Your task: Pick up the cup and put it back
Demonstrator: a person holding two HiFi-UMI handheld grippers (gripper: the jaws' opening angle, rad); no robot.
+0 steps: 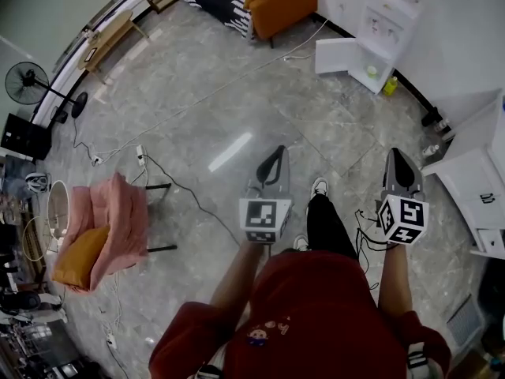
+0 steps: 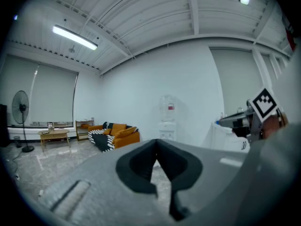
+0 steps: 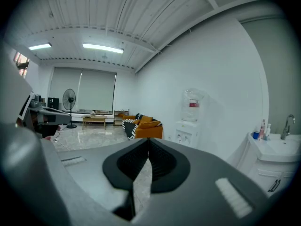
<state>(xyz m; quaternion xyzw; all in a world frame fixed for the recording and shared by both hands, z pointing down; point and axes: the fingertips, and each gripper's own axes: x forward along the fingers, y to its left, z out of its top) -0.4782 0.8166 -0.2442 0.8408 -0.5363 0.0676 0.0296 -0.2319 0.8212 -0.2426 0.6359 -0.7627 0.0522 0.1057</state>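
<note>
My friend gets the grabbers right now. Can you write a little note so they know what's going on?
Left gripper: shut, empty, held out over the floor.
Right gripper: shut, empty, beside it.
Cup: not in any view. A water dispenser stands ahead.
Done: nothing that shows.
Left: find the cup, pick it up, put it back.

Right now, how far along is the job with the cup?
Done: nothing that shows. In hand: nothing. The left gripper and the right gripper are both shut and empty, held over bare floor and pointing toward the water dispenser. No cup shows in any view. Left: everything, that is finding the cup, lifting it and putting it back.
</note>
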